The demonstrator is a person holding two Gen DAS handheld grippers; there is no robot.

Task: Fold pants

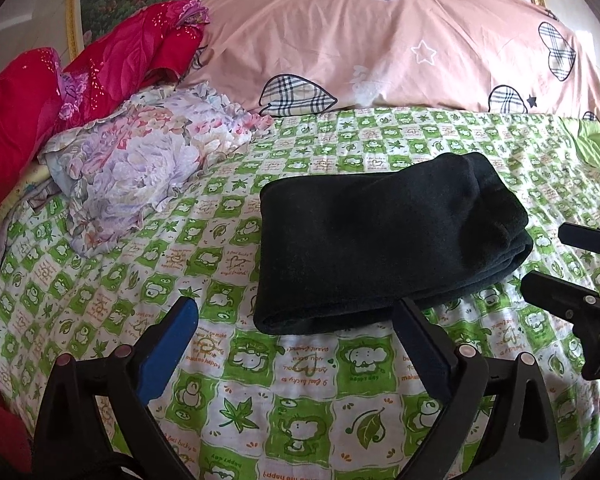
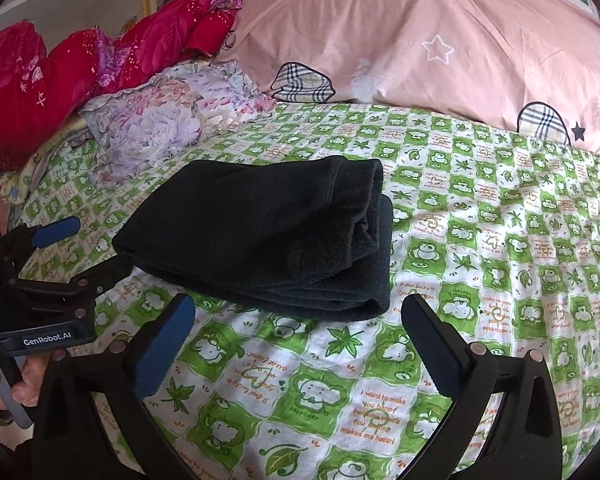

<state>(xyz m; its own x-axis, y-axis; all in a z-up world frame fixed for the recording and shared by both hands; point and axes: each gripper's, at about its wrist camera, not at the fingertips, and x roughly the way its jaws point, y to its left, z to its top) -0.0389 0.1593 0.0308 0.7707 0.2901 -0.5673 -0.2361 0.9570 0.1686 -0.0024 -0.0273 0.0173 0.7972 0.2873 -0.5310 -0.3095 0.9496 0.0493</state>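
Evidently the pants (image 1: 384,236) are already folded: we note a dark, thick bundle of several layers lying flat on the green-and-white checked bedsheet (image 1: 300,400), layered edges toward its right side. Nothing touches it. We judge the folding itself done; at most a tidy-up or a move elsewhere remains.

Left gripper (image 1: 296,344): jaws wide apart, nothing between the blue pads, tips just short of the bundle's near edge. Right gripper (image 2: 300,340): also spread wide and empty, hovering just before the bundle's near right corner. Each gripper shows in the other's view at the frame edge.

Outward: a crumpled floral cloth (image 1: 140,168) lies left of the pants, red bedding (image 1: 100,68) behind that, and a pink quilt (image 1: 380,40) with plaid hearts along the far side.

Writing: "GenRobot.AI" on the left gripper's body, seen from the right wrist. The sheet carries printed English phrases; we read "I want to make you happy" and "happy day". A person's fingers (image 2: 4,384) grip the left handle.
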